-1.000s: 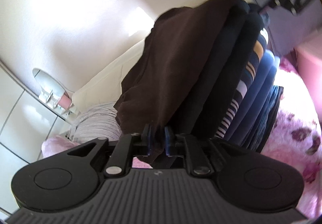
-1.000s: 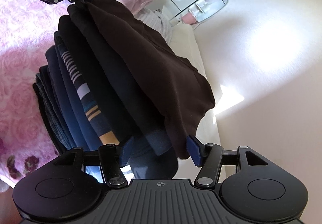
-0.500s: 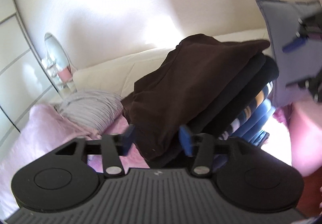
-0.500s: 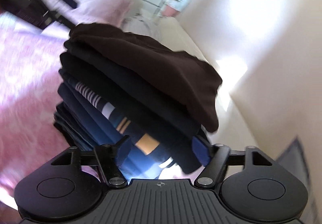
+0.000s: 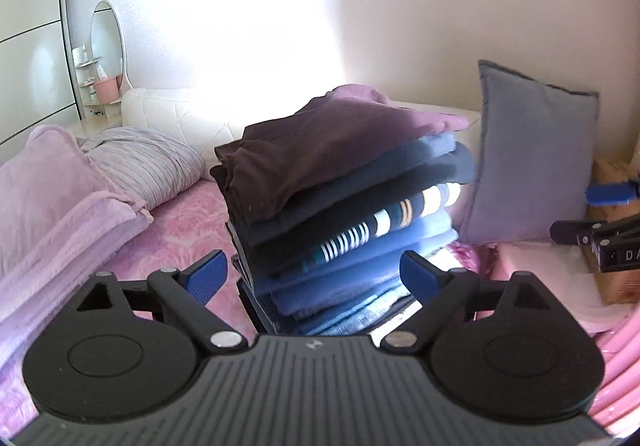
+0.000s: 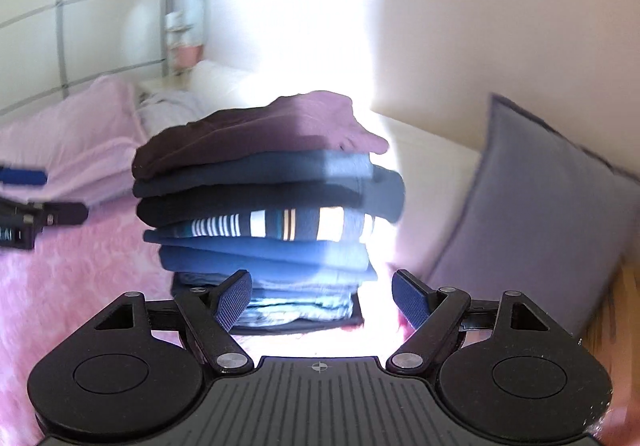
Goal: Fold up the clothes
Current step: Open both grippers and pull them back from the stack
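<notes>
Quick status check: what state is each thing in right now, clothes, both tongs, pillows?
Brown garment: folded, on top of the stack.
Stack of clothes: folded, upright on the pink bedspread, held by neither tongs.
Left tongs: opening, nothing between the pads.
Right tongs: opening, nothing gripped.
Grey cushion: upright beside the stack.
Striped pillow: lying flat.

Matt cloth stack [image 5: 340, 181], fleecy blanket [image 5: 60, 205]

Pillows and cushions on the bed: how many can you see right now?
3: a pink pillow at far left, a striped pillow beside it, a grey cushion right of the stack of folded clothes. Others may be hidden.
</notes>
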A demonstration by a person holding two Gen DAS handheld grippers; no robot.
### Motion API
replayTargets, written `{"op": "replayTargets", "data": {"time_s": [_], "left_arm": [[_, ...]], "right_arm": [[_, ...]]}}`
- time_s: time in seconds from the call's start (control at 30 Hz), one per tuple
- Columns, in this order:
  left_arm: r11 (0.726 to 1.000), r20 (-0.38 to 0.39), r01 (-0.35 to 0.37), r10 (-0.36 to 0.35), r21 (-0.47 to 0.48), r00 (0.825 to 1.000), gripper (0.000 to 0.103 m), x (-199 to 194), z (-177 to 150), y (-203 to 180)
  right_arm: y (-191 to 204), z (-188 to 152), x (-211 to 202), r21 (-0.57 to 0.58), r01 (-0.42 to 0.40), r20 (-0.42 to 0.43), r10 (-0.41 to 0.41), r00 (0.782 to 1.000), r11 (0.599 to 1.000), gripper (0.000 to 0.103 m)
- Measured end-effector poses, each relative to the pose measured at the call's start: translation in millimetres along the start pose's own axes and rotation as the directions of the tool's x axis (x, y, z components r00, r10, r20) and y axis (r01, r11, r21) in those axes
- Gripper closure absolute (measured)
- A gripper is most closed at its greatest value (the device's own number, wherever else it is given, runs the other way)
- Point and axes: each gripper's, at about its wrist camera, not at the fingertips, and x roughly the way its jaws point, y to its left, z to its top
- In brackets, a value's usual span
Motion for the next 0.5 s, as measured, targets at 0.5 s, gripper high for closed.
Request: {"op": "replayTargets", "data": {"time_s": [0.5], "left_arm": [[0.997, -0.062, -0.039, 0.034, -0.073, 0.997, 0.012, -63.4, -23.1, -23.5]], "right_arm": [[34.3, -15.5, -70.4, 0.083, -0.019, -0.041, 0.022, 0.999, 0.996, 0.023]]}}
